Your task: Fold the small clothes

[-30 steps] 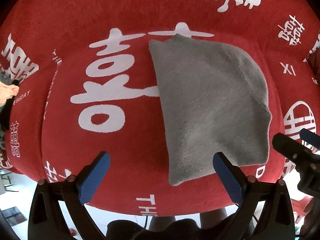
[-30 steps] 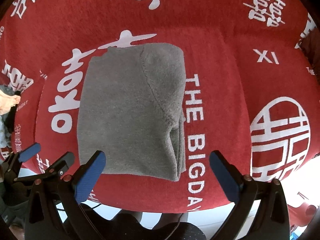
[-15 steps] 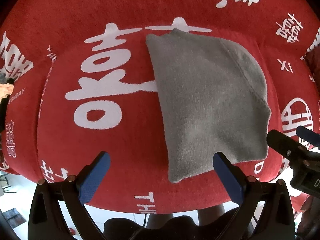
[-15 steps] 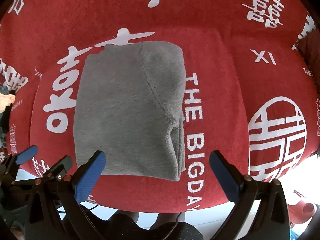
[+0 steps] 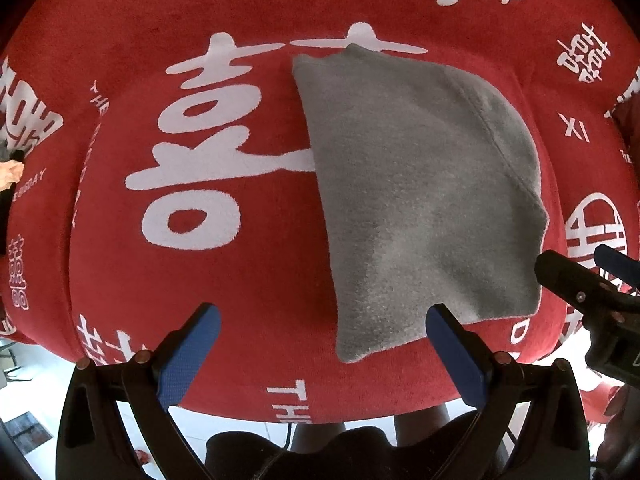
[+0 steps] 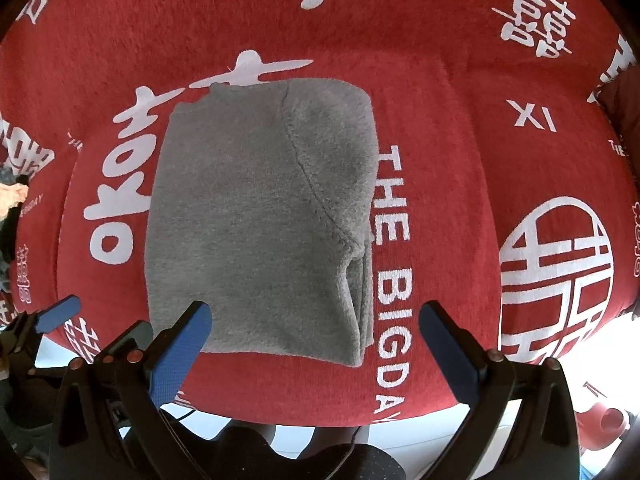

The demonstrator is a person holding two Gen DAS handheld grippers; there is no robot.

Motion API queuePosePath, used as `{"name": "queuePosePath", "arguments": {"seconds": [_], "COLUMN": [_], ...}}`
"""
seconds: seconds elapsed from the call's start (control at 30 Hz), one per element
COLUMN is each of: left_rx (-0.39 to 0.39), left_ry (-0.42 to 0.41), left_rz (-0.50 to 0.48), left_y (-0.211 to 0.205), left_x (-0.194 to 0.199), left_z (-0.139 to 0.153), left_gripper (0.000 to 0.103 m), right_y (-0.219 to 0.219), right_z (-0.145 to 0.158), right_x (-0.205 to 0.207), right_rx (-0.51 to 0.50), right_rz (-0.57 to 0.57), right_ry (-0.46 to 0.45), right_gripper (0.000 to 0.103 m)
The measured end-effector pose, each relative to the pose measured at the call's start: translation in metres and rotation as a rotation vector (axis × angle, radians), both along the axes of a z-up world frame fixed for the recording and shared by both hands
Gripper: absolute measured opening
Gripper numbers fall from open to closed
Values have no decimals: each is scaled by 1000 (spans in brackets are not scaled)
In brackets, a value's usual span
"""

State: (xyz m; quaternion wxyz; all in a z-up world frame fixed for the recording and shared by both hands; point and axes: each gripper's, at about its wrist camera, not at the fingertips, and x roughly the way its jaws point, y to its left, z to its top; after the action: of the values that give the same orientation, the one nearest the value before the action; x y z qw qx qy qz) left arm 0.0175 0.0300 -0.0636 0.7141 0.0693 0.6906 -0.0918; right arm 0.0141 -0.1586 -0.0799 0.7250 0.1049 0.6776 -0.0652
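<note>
A grey fleece garment (image 5: 424, 200) (image 6: 260, 220) lies folded flat on a red cushion with white lettering (image 5: 192, 184) (image 6: 440, 160). Its layered edges show at the near right corner in the right wrist view. My left gripper (image 5: 320, 348) hovers open above the cushion's front edge, with the garment's near left corner between its blue pads. My right gripper (image 6: 312, 344) is open too, over the garment's near edge. Nothing is held by either. Each gripper shows at the edge of the other's view: the right gripper (image 5: 588, 280), the left gripper (image 6: 92, 332).
The red cover (image 5: 360, 8) rises behind the cushion like a seat back. A small heap of other clothes (image 6: 10, 200) lies at the far left edge. A person's legs and dark clothing (image 5: 320, 452) show below the cushion's front edge, over a pale floor.
Both grippers have drifted slightly, so the garment sits a touch lower and closer in both views. Both grippers stay open and the garment lies as before.
</note>
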Motion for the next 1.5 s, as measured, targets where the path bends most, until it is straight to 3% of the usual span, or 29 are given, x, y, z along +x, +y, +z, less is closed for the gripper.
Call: {"name": "queuePosePath", "arguments": {"seconds": [1.5], "left_rx": [29], "left_ry": [-27], "left_rz": [15], "left_y": [2], "left_x": [3], "left_z": [-2], "left_gripper": [103], "right_y": [-2], "right_z": [-7], "right_x": [4], "right_rx": [-2], "right_rz": [17], "right_ry": [9], "right_gripper": [103]}}
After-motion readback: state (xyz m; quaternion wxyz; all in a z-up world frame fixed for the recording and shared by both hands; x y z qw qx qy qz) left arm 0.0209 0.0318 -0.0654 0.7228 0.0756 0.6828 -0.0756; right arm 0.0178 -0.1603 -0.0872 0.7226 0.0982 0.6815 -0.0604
